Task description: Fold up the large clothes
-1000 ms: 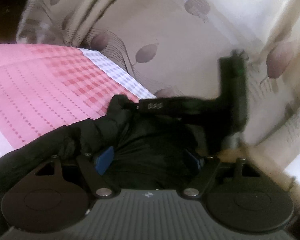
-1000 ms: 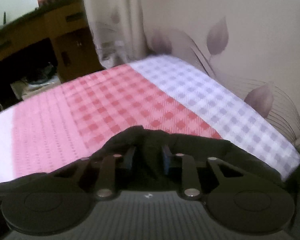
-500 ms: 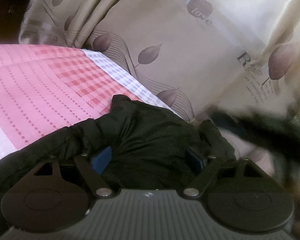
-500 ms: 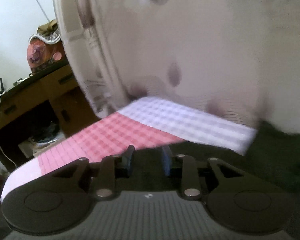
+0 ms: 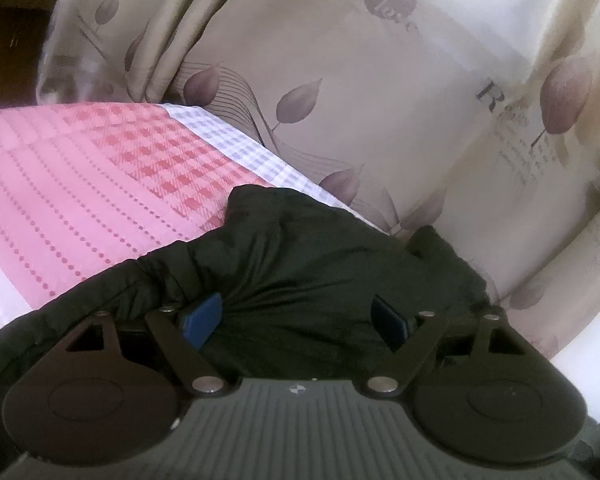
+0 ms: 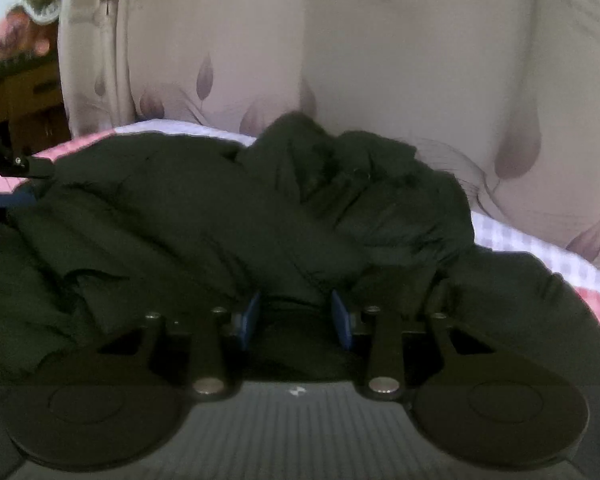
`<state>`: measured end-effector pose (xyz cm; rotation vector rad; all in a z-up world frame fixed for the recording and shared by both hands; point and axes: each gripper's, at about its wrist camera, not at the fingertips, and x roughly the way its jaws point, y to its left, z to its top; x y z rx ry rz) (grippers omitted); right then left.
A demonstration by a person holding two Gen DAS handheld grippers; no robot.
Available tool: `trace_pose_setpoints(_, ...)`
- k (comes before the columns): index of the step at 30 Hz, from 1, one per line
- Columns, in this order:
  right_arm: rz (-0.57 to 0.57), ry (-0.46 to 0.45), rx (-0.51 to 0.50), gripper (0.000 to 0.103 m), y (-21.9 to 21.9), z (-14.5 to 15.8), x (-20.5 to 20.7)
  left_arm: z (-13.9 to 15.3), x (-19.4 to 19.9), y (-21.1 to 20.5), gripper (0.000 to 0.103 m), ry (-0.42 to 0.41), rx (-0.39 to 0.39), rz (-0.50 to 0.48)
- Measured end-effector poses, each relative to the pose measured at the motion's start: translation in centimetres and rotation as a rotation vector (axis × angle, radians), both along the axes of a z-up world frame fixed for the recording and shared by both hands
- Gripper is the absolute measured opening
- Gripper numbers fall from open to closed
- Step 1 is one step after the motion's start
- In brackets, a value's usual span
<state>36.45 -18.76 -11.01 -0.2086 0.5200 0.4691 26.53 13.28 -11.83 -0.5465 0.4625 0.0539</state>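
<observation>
Left wrist view: the left tool (image 5: pixel 296 316) sits low over a black padded jacket (image 5: pixel 308 264), its blue pads (image 5: pixel 202 314) spread wide with the fabric lying between them and no pinch visible, so it reads as open and holding nothing. In the right wrist view the right tool (image 6: pixel 296 312) has its pads much closer together and the jaws are opening; a ridge of the jacket (image 6: pixel 228 216) runs up between them, but the pads do not seem to press on it, so I judge this a release and not a grip. The jacket lies bunched on a bed (image 5: pixel 80 184), spread toward the far edge where the cover turns from pink check to a pale lilac check, with a rumpled collar or hood end heaped at the far side. The step in hand looks like laying a folded-over section down and letting go. The next move probably calls for finding a fresh edge or sleeve, pinching it cleanly, and flattening the puffy heap, since the slick quilted cloth may spring back. Behind the bed hangs a beige curtain (image 5: pixel 340 80) printed with leaves, and a wooden cabinet (image 6: pixel 16 96) stands at the far left.
</observation>
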Motion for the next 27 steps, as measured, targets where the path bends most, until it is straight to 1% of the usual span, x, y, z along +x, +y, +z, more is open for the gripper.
trace_pose_setpoints(4, -0.001, 0.020, 0.041, 0.040, -0.5, 0.0, 0.2, 0.0, 0.0, -0.1, 0.083, 0.002, 0.006, -0.003)
trace_pose_setpoints(5, -0.005, 0.018, 0.043, 0.043, -0.7, -0.1, 0.2, 0.0, 0.0, 0.0, 0.085, -0.004, 0.000, -0.007)
trace_pose_setpoints(7, -0.022, -0.001, 0.022, 0.049, -0.6, -0.2, 0.0, 0.0, -0.1, 0.1, 0.094, -0.025, -0.023, -0.030)
trace_pose_setpoints(8, -0.033, -0.009, 0.011, 0.054, -0.5, -0.2, -0.1, 0.1, 0.0, 0.0, 0.095, -0.027, -0.021, -0.044)
trace_pose_setpoints(9, -0.039, -0.009, 0.009, 0.056, -0.5, -0.2, -0.1, 0.4, 0.0, -0.1, 0.096, -0.025, -0.011, -0.063)
trace_pose_setpoints(10, -0.035, 0.001, 0.018, 0.057, -0.8, 0.1, -0.2, 1.0, -0.3, -0.2, 0.094, -0.010, 0.008, -0.079)
trace_pose_setpoints(11, -0.032, 0.045, 0.018, 0.057, -1.2, 0.8, -0.2, 1.9, -0.9, -0.3, 0.093, 0.012, 0.022, -0.093)
trace_pose_setpoints(12, -0.055, 0.080, 0.016, 0.058, -1.5, 2.0, -0.7, 2.9, -1.9, -0.2, 0.094, 0.009, 0.014, -0.121)
trace_pose_setpoints(13, -0.078, 0.053, 0.054, 0.058, -2.3, 3.7, -2.5, 4.0, -3.7, 0.0, 0.097, -0.032, 0.001, -0.162)
trace_pose_setpoints(14, -0.063, -0.011, 0.125, 0.065, -3.5, 5.5, -5.3, 5.2, -6.0, 0.2, 0.101, -0.085, 0.009, -0.195)
trace_pose_setpoints(15, -0.037, -0.058, 0.190, 0.088, -4.9, 6.9, -8.2, 6.2, -8.2, 0.3, 0.103, -0.115, 0.039, -0.207)
trace_pose_setpoints(16, -0.016, -0.084, 0.253, 0.099, -6.5, 8.1, -11.9, 6.9, -9.9, 0.5, 0.103, -0.127, 0.075, -0.218)
trace_pose_setpoints(17, -0.014, -0.092, 0.289, 0.103, -7.9, 8.7, -15.1, 7.6, -12.1, 0.8, 0.103, -0.129, 0.115, -0.244)
trace_pose_setpoints(19, -0.023, -0.118, 0.328, 0.103, -10.5, 9.0, -21.2, 8.2, -15.4, 1.4, 0.103, -0.133, 0.165, -0.268)
trace_pose_setpoints(21, -0.050, -0.118, 0.322, 0.103, -12.9, 8.6, -27.3, 8.1, -19.0, 2.3, 0.103, -0.149, 0.199, -0.282)
trace_pose_setpoints(22, -0.079, -0.114, 0.315, 0.103, -14.1, 8.1, -30.3, 7.9, -20.4, 2.8, 0.103, -0.146, 0.210, -0.288)
trace_pose_setpoints(24, -0.155, -0.106, 0.337, 0.103, -16.2, 6.8, -35.1, 7.0, -22.9, 3.8, 0.103, -0.121, 0.233, -0.275)
trace_pose_setpoints(25, -0.206, -0.078, 0.350, 0.103, -17.2, 5.8, -37.4, 6.2, -24.3, 4.5, 0.103, -0.108, 0.224, -0.258)
trace_pose_setpoints(27, -0.293, -0.020, 0.373, 0.103, -18.7, 4.1, -40.5, 5.0, -26.2, 5.9, 0.103, -0.066, 0.186, -0.251)
